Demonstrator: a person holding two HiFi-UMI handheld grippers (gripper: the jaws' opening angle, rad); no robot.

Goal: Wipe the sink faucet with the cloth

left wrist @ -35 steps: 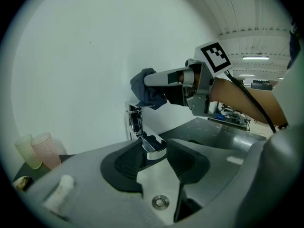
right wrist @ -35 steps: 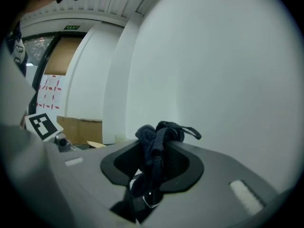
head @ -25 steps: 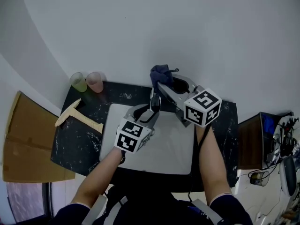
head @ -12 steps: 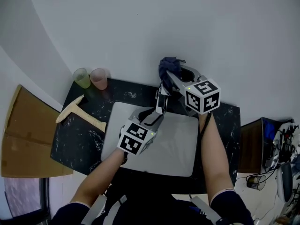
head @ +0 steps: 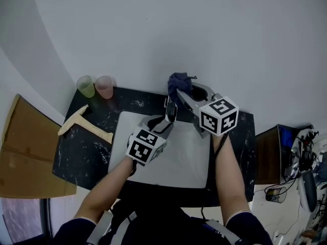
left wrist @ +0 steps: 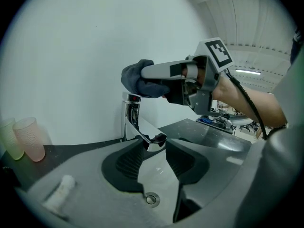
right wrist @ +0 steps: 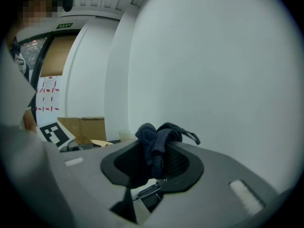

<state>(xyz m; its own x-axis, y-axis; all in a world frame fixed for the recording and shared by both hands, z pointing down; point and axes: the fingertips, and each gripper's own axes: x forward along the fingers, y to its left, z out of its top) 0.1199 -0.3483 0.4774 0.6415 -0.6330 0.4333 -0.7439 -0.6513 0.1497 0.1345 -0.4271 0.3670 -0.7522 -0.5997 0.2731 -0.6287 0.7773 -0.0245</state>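
One cloth [right wrist: 156, 144] clamped in right hand-held gripper [right wrist: 159, 158] atop one faucet [left wrist: 133, 120]; left hand-held gripper [left wrist: 154, 148] just closing on spout [left wrist: 153, 137].

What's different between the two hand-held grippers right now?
The right gripper is shut on a dark blue cloth; the left gripper has no cloth: its fingers have just been closing and appear to pinch the faucet at its spout end. The right gripper is up at the faucet's top; the left gripper is lower, over the sink. Both point toward the faucet.
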